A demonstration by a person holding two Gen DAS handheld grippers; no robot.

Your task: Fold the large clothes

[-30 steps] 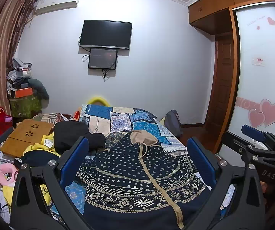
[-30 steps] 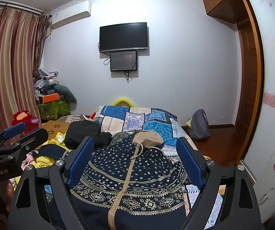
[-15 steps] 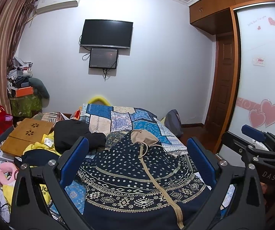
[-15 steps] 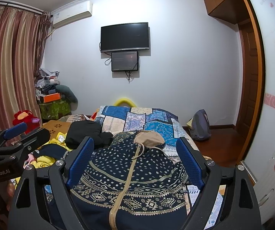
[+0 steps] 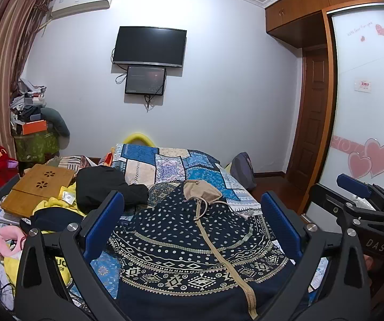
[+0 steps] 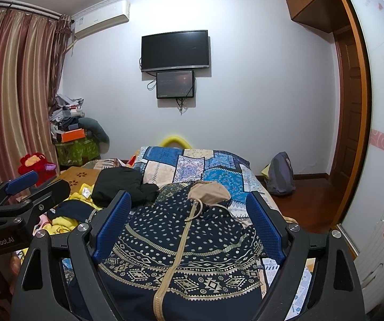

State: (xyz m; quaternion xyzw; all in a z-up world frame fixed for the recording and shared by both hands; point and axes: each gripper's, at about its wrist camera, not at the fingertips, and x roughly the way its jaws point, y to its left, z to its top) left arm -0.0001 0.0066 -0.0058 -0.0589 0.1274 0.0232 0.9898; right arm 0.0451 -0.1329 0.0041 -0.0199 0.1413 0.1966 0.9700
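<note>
Clothes are piled on the bed (image 5: 165, 160), and the big one to fold is the dark blue hooded jacket (image 5: 192, 240) with dots and a tan zipper. It lies spread out on the near end of the bed, hood (image 5: 202, 191) pointing away, right under both tools.

The left tongs (image 5: 192, 230) hang above it with the blue pads wide apart, holding nothing. The right tongs (image 6: 189, 224) are the same: spread wide, nothing between them, not touching the cloth.

I think the folding has not started yet. The jacket looks bumpy, not flat. The next move probably needs each tool to go down to a side edge or a sleeve, pinch it, and bring it over the middle. I cannot see the sleeves from here.

A black garment (image 5: 101, 187) lies just beside the jacket. Off to the side, a green box (image 5: 35, 144) has a heap of things stacked on top.
</note>
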